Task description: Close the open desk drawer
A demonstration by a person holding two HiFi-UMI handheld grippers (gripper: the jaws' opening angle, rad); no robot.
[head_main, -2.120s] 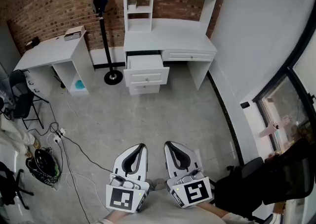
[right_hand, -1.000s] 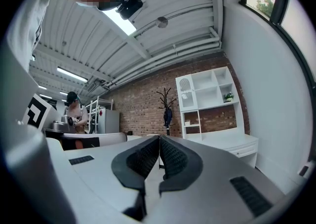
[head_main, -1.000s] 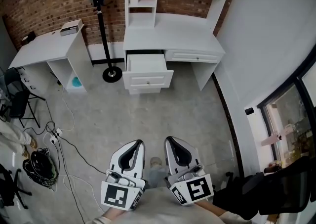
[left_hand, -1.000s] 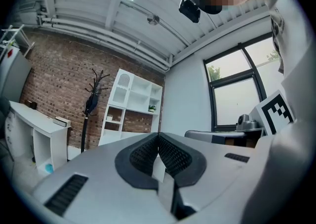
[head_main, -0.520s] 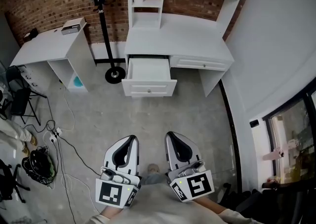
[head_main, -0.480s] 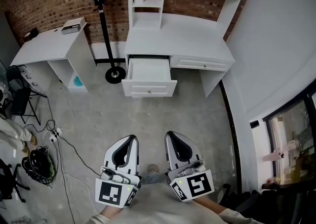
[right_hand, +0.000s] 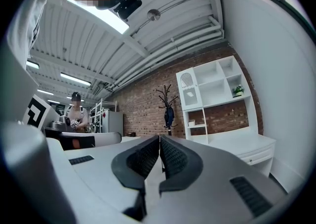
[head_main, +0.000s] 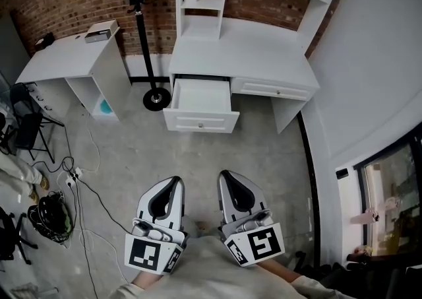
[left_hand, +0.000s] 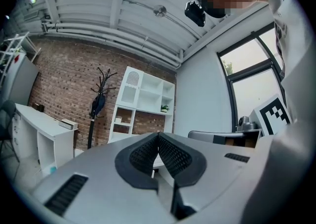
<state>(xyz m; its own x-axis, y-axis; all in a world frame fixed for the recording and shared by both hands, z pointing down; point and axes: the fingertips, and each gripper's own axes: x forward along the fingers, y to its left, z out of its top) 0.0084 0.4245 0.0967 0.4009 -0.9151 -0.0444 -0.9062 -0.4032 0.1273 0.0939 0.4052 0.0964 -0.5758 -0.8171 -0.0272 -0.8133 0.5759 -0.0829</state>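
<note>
White boxy drawer (head_main: 201, 103): pulled out of the white wooden counter (head_main: 244, 60), not yet closed. Grey left gripper (head_main: 170, 184) and grey right gripper (head_main: 226, 179): well apart from that counter, jaws pressed together, empty, likely readied for pushing.

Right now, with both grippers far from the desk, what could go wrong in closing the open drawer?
1. Loose cables lie on the floor at the left; drifting that way on the approach could snag a foot.
2. The drawer stands far out; an off-centre push from the shut left gripper or right gripper might skew and jam it.
</note>
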